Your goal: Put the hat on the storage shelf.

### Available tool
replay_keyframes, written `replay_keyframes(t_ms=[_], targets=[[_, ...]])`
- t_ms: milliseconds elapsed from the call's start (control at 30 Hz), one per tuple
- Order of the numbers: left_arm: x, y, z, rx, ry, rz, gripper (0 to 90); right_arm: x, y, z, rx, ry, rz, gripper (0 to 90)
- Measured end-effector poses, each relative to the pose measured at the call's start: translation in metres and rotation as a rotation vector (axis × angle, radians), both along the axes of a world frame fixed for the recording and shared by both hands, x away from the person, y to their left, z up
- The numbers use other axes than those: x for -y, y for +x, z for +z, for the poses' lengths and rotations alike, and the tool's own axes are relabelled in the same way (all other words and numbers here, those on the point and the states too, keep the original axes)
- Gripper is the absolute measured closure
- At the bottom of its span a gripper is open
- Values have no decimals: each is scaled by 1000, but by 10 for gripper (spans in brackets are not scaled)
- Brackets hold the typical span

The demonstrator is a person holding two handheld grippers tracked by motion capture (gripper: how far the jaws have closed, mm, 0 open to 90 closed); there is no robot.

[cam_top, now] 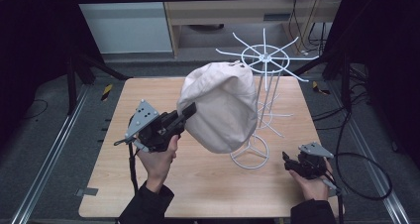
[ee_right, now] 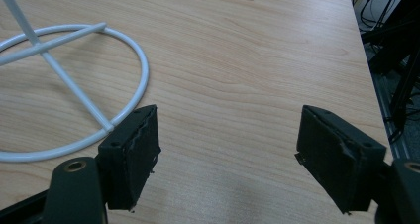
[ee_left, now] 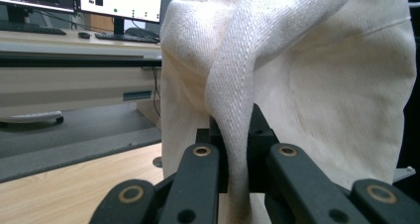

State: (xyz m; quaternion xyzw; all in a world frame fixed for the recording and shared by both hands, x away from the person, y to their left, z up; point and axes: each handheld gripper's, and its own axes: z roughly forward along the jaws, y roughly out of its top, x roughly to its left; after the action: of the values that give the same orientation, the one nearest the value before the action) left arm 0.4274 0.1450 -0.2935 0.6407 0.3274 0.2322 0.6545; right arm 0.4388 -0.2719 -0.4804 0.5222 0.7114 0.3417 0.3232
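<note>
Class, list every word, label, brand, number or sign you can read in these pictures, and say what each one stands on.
None can be read.
Monitors behind the desk: windows and small marks on screen, too blurred to read.
Cream cloth cap: plain, no label visible.
White wire rack: no marking.
Wooden table: no marking.
Yellow-and-black striped tape on the floor: stripes, no text.

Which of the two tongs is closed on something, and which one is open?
The left tongs are closed, pinching a fold of the cream cloth hat beside the white wire rack. The right tongs stand wide open above the bare table.
</note>
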Motion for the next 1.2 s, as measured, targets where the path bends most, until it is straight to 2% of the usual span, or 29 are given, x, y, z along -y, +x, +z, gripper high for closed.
replay_keyframes(t_ms=[567,1067,1200], targets=[[5,4,-11,-36,34,-22,803,0,0,0,1,-1,1,244],[-2,-2,-16,-65,67,-43,604,0,0,0,-2,0,0,243],[-9,-7,-17,-69,67,-31,565,0,0,0,-2,-1,1,243]])
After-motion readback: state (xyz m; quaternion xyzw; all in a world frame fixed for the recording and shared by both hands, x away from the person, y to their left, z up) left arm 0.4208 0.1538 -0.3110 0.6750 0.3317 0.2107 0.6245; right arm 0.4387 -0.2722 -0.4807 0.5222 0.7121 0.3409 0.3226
